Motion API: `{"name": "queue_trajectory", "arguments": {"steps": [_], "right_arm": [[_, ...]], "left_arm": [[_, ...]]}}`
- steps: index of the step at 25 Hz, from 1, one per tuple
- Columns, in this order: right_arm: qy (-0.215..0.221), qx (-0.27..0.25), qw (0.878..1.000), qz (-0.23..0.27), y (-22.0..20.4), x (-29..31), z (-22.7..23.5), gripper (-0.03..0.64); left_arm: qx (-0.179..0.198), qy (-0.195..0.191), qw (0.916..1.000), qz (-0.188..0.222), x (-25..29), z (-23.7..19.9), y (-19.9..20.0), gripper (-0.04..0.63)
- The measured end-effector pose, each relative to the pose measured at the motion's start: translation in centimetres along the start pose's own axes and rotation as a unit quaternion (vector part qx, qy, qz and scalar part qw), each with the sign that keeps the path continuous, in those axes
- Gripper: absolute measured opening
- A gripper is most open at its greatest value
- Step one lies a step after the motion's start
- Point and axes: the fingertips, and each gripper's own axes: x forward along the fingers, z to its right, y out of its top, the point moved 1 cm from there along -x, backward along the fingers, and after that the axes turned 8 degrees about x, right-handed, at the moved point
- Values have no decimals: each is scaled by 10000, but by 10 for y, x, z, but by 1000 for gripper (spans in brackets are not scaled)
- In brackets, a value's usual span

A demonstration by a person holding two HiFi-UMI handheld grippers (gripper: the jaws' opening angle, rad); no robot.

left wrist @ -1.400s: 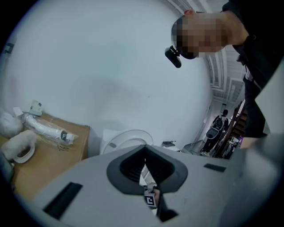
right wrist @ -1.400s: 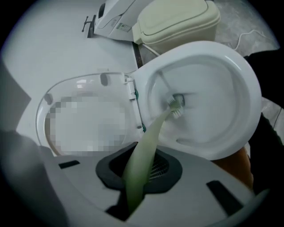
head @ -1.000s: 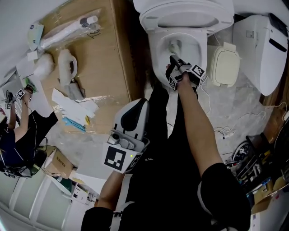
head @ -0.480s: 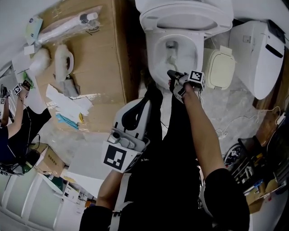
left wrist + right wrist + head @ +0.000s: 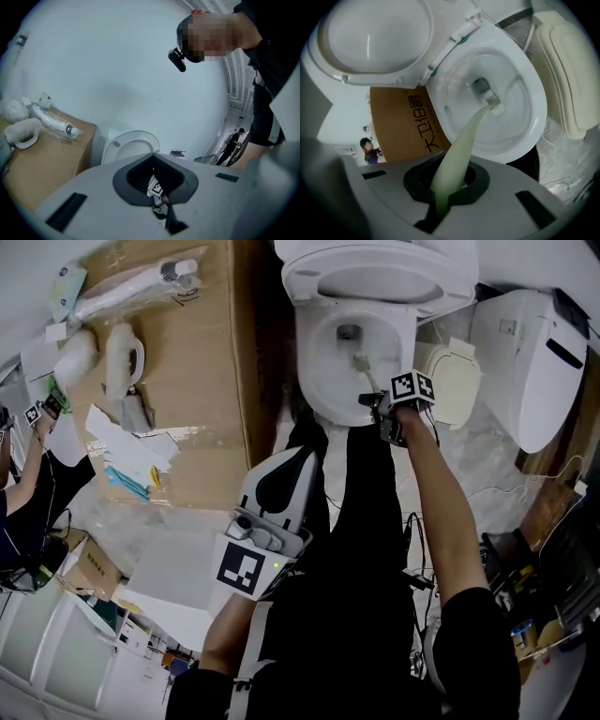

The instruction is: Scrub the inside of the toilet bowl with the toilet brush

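A brown cardboard box (image 5: 211, 381) stands just left of the white ceramic toilet bowl (image 5: 307, 371). Below them, the left gripper (image 5: 286, 470) hangs with its jaws together and nothing between them. At the bowl's near rim, the right gripper (image 5: 382, 409) is clamped on the pale green plastic toilet brush (image 5: 461, 140), whose white bristle head lies inside the bowl beside the drain.

Cardboard box (image 5: 217, 352) (brown), scattered papers (image 5: 127, 442)
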Motion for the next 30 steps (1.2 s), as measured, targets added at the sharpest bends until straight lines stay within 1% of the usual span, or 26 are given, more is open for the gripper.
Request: {"name": "queue_trajectory", "arguments": {"steps": [2, 4, 5, 7, 11, 13, 14, 17, 19, 24, 30], "right_arm": [[-521, -636, 9958, -395, -1, -4, 9, 14], [-1014, -1210, 9843, -783, 0, -8, 17, 14], [-1190, -1419, 9783, -933, 2, -10, 19, 14], [-1427, -1729, 9681, -1121, 10, -15, 21, 14], [-1797, -2227, 9491, -1320, 31, -23, 18, 14], [-2058, -2539, 9335, -1477, 38, -27, 16, 14], [-2220, -2718, 9228, -1591, 41, -29, 16, 14], [-2681, -3223, 8865, -1957, 48, -34, 19, 14], [-2980, -3574, 8583, -2164, 55, -36, 19, 15], [-3731, -4506, 7650, -2695, 67, -39, 15, 15], [-4273, -5293, 6610, -3169, 74, -33, 11, 15]], "left_arm": [[-46, 63, 10000, 27, 1, 3, 0, 8], [-75, 177, 9998, 108, 1, 3, -1, 8], [-73, 251, 9995, 178, 1, 2, -1, 8], [-85, 369, 9989, 262, 1, 1, -2, 8], [-228, 540, 9981, 166, 1, 0, -8, 8], [-289, 689, 9970, 220, -1, -2, -7, 8], [-317, 772, 9962, 257, -2, -3, -7, 8], [-370, 1020, 9932, 418, -6, -6, -5, 8], [-386, 1159, 9913, 491, -7, -7, -3, 8], [-569, 1481, 9857, 574, -14, -7, -2, 9], [-712, 1911, 9753, 853, -23, -4, -3, 8]]}}
